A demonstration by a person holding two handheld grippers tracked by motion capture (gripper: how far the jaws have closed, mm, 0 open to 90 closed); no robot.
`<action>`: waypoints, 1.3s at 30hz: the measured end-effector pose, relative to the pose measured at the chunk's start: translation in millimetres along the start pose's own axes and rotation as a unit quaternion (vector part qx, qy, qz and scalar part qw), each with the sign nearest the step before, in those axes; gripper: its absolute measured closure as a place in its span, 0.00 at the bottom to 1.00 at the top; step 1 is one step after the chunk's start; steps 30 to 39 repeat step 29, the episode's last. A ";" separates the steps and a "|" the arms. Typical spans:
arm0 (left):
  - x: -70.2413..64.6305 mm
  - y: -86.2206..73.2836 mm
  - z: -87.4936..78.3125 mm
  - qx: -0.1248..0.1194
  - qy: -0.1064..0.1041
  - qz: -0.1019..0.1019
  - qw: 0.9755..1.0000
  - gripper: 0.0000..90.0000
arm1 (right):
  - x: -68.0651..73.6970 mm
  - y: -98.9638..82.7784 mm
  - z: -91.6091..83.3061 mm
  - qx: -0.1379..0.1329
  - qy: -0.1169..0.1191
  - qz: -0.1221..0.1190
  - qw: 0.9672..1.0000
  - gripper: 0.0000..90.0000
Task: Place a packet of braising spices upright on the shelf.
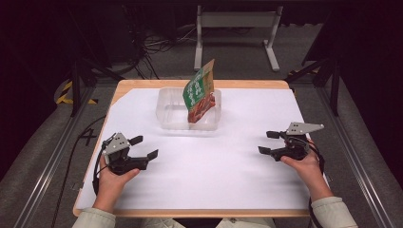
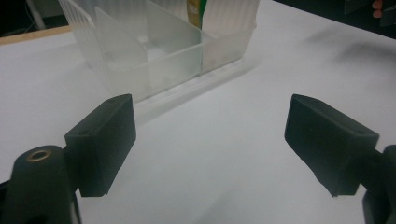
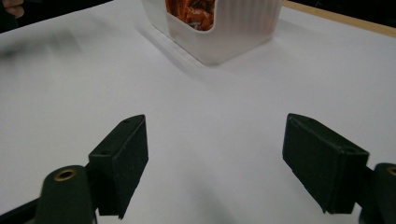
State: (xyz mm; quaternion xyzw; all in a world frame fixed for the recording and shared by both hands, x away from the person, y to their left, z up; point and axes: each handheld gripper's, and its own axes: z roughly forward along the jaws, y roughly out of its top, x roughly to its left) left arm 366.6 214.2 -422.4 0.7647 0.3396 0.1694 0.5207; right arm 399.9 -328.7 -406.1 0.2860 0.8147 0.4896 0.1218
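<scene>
Both grippers, left gripper (image 1: 144, 147) and right gripper (image 1: 269, 142), gape apart from the pouch (image 1: 200, 91).

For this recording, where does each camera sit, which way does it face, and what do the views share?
High view: above the person's side, looking forward and down on the table; forearms, left hand-held gripper and right hand-held gripper show.
Left gripper view: rides the left hand-held gripper, facing the clear bin between its open jaws.
Right gripper view: rides the right one, facing that bin's other side.
All three share the bin and its snack pouch.
</scene>
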 end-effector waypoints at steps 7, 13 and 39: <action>0.8 -13.3 7.3 0.015 0.019 0.016 1.000 0.21 | -2.3 -12.9 9.5 0.006 0.000 0.013 1.000 0.25; 0.1 -18.8 14.5 0.040 0.013 0.020 0.999 0.21 | -6.4 -21.8 14.0 0.011 -0.004 0.028 1.000 0.25; -2.1 -15.7 17.3 0.065 0.013 0.008 0.998 0.20 | -7.3 -26.4 14.8 0.025 -0.012 0.026 0.999 0.26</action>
